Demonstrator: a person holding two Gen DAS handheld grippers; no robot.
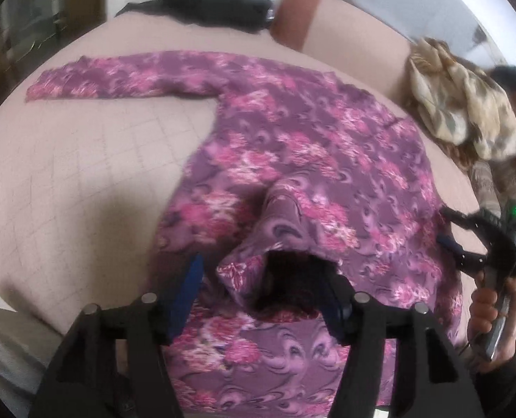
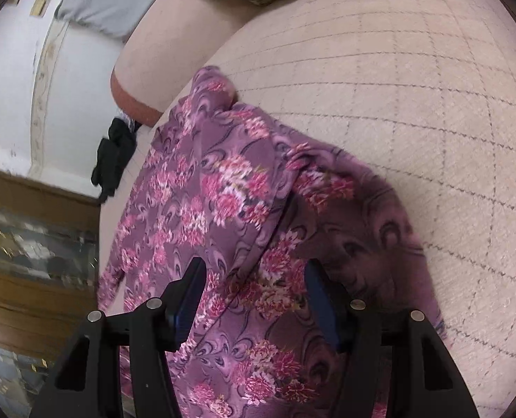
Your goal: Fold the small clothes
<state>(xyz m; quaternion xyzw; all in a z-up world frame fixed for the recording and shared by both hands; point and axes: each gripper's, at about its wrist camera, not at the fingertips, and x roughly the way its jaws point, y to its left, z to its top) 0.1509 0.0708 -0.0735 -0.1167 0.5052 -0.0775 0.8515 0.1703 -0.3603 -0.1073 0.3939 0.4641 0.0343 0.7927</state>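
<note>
A purple top with pink flowers (image 1: 292, 139) lies spread on a pale quilted bed cover (image 1: 83, 174). One sleeve (image 1: 118, 76) stretches out to the far left. The other sleeve (image 1: 285, 209) is folded in over the body, and its open cuff lies between the fingers of my left gripper (image 1: 261, 271). That gripper is open and its pads do not press the cloth. My right gripper (image 2: 254, 268) hovers open over the top's (image 2: 223, 191) right side, with flat fabric below its fingers. From the left wrist it shows at the garment's right edge (image 1: 447, 226), held by a hand (image 1: 491, 313).
A black garment (image 1: 216, 3) lies at the far edge of the bed, beside a pink bolster with a brown end (image 1: 299, 14). A beige patterned cloth (image 1: 460, 104) is heaped at the right. Off the bed's left edge are wooden boards (image 2: 31, 278) and a white wall (image 2: 10, 87).
</note>
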